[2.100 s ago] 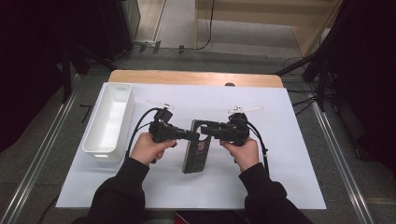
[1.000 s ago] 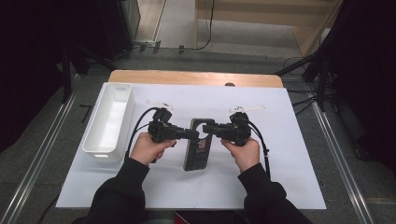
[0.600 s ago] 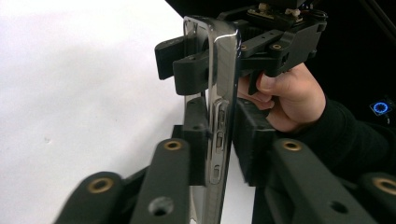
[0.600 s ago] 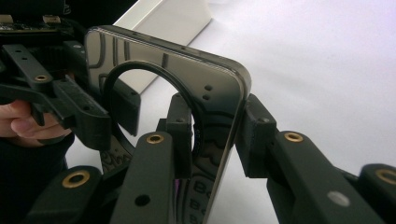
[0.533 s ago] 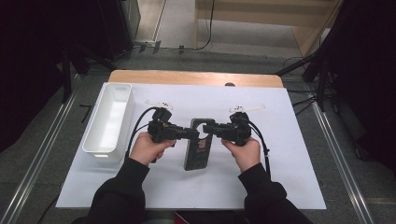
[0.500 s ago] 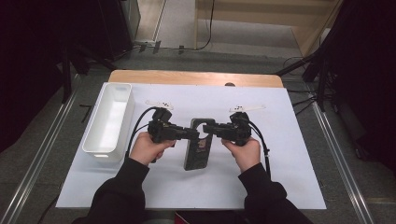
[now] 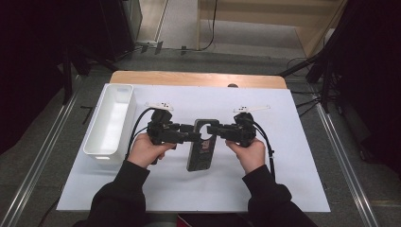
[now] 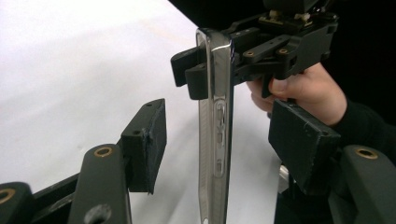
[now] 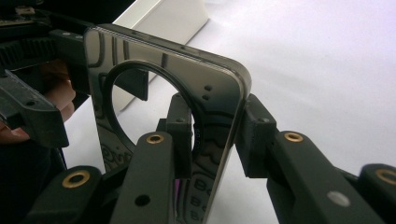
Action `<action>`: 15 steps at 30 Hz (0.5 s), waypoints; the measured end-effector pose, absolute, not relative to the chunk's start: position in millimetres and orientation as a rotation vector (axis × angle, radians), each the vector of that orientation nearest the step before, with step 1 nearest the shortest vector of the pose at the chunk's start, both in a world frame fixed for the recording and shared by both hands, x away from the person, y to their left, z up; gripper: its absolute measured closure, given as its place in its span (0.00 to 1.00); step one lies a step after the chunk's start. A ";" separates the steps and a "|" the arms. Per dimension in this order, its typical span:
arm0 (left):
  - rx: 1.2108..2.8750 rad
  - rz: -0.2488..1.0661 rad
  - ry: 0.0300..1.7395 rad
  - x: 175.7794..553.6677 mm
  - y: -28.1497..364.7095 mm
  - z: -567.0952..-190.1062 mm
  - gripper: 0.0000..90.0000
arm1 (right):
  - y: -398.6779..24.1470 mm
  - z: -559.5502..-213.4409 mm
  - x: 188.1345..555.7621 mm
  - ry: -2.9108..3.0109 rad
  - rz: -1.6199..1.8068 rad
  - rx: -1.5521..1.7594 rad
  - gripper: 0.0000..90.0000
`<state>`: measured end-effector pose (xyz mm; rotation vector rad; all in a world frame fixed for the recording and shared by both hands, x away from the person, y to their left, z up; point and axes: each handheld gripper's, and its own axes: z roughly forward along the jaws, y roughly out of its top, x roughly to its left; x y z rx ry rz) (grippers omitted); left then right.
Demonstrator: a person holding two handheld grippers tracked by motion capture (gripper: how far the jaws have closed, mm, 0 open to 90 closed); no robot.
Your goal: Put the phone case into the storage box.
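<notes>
Dark, glossy phone case (image 7: 202,146) with a round cut-out near its top, held on edge at table (image 7: 302,179) centre. Right gripper (image 7: 213,130) jaws clamp its upper end; left gripper (image 7: 195,137) jaws have just been opening and stand clear either side of it. White bin (image 7: 113,118) at 9 o'clock, nothing visible inside.

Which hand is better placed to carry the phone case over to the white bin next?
Right. The right gripper is clamped on the phone case, while the left gripper has just been opening, pads clear of it. The white bin sits left, though.
</notes>
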<state>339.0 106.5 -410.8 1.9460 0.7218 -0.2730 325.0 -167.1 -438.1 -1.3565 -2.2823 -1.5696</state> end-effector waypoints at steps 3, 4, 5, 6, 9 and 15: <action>1.953 -0.244 0.712 337.1 106.0 -410.3 0.35 | -168.5 -437.0 325.1 -2.284 -1.563 -1.366 0.76; 1.954 -0.234 0.711 336.6 106.2 -410.0 0.35 | -168.9 -436.9 325.2 -2.286 -1.563 -1.367 0.76; 1.953 -0.226 0.713 336.2 106.4 -409.7 0.35 | -169.2 -436.8 325.3 -2.285 -1.565 -1.368 0.76; 1.952 -0.217 0.717 335.8 106.8 -409.3 0.35 | -169.2 -436.8 325.3 -2.285 -1.565 -1.368 0.76; 1.945 -0.197 0.725 334.8 108.2 -408.2 0.35 | -170.3 -435.7 325.4 -2.292 -1.562 -1.377 0.76; 1.942 -0.139 0.723 331.3 110.6 -406.4 0.31 | -171.1 -434.6 325.5 -2.298 -1.559 -1.390 0.76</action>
